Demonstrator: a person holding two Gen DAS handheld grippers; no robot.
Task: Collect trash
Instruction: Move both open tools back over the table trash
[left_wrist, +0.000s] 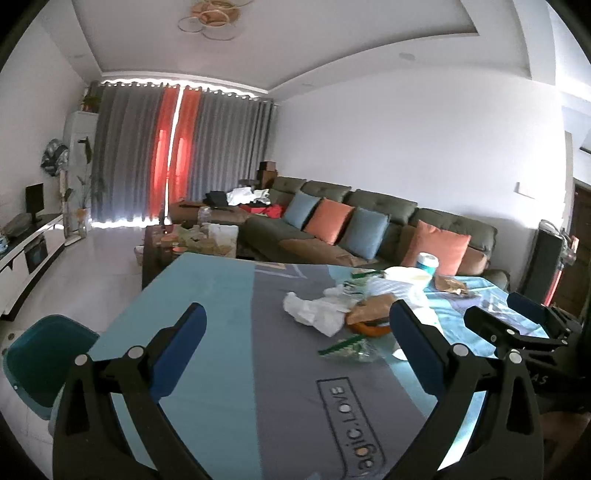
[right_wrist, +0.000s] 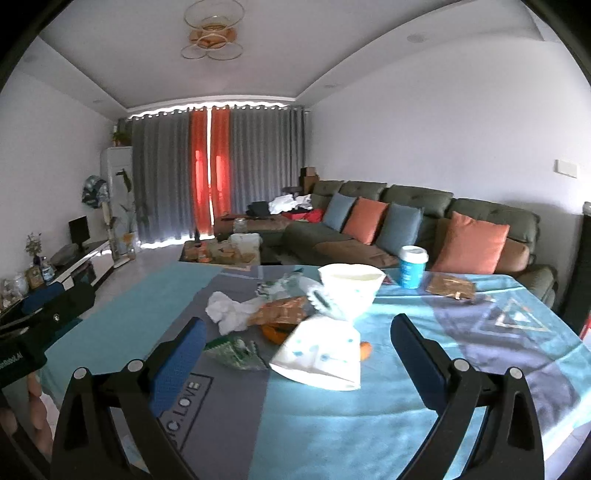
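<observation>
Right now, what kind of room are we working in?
Most likely a home living and dining room: a long sofa with cushions, closed curtains, and a dining table under a blue-grey cloth, littered with a crumpled tissue and a paper cup.

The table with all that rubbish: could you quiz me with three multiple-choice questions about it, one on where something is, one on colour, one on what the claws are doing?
1. Where does the blue cup stand?
A) far side of the table, near the sofa
B) on the floor
C) on the sofa

2. What colour is the crumpled tissue?
A) red
B) white
C) black

3. The right claw is:
A) shut on the cup
B) open, empty
C) gripping tissue

Answers: A, it stands at the far edge; B, plainly white; B, fingers wide apart.
</observation>
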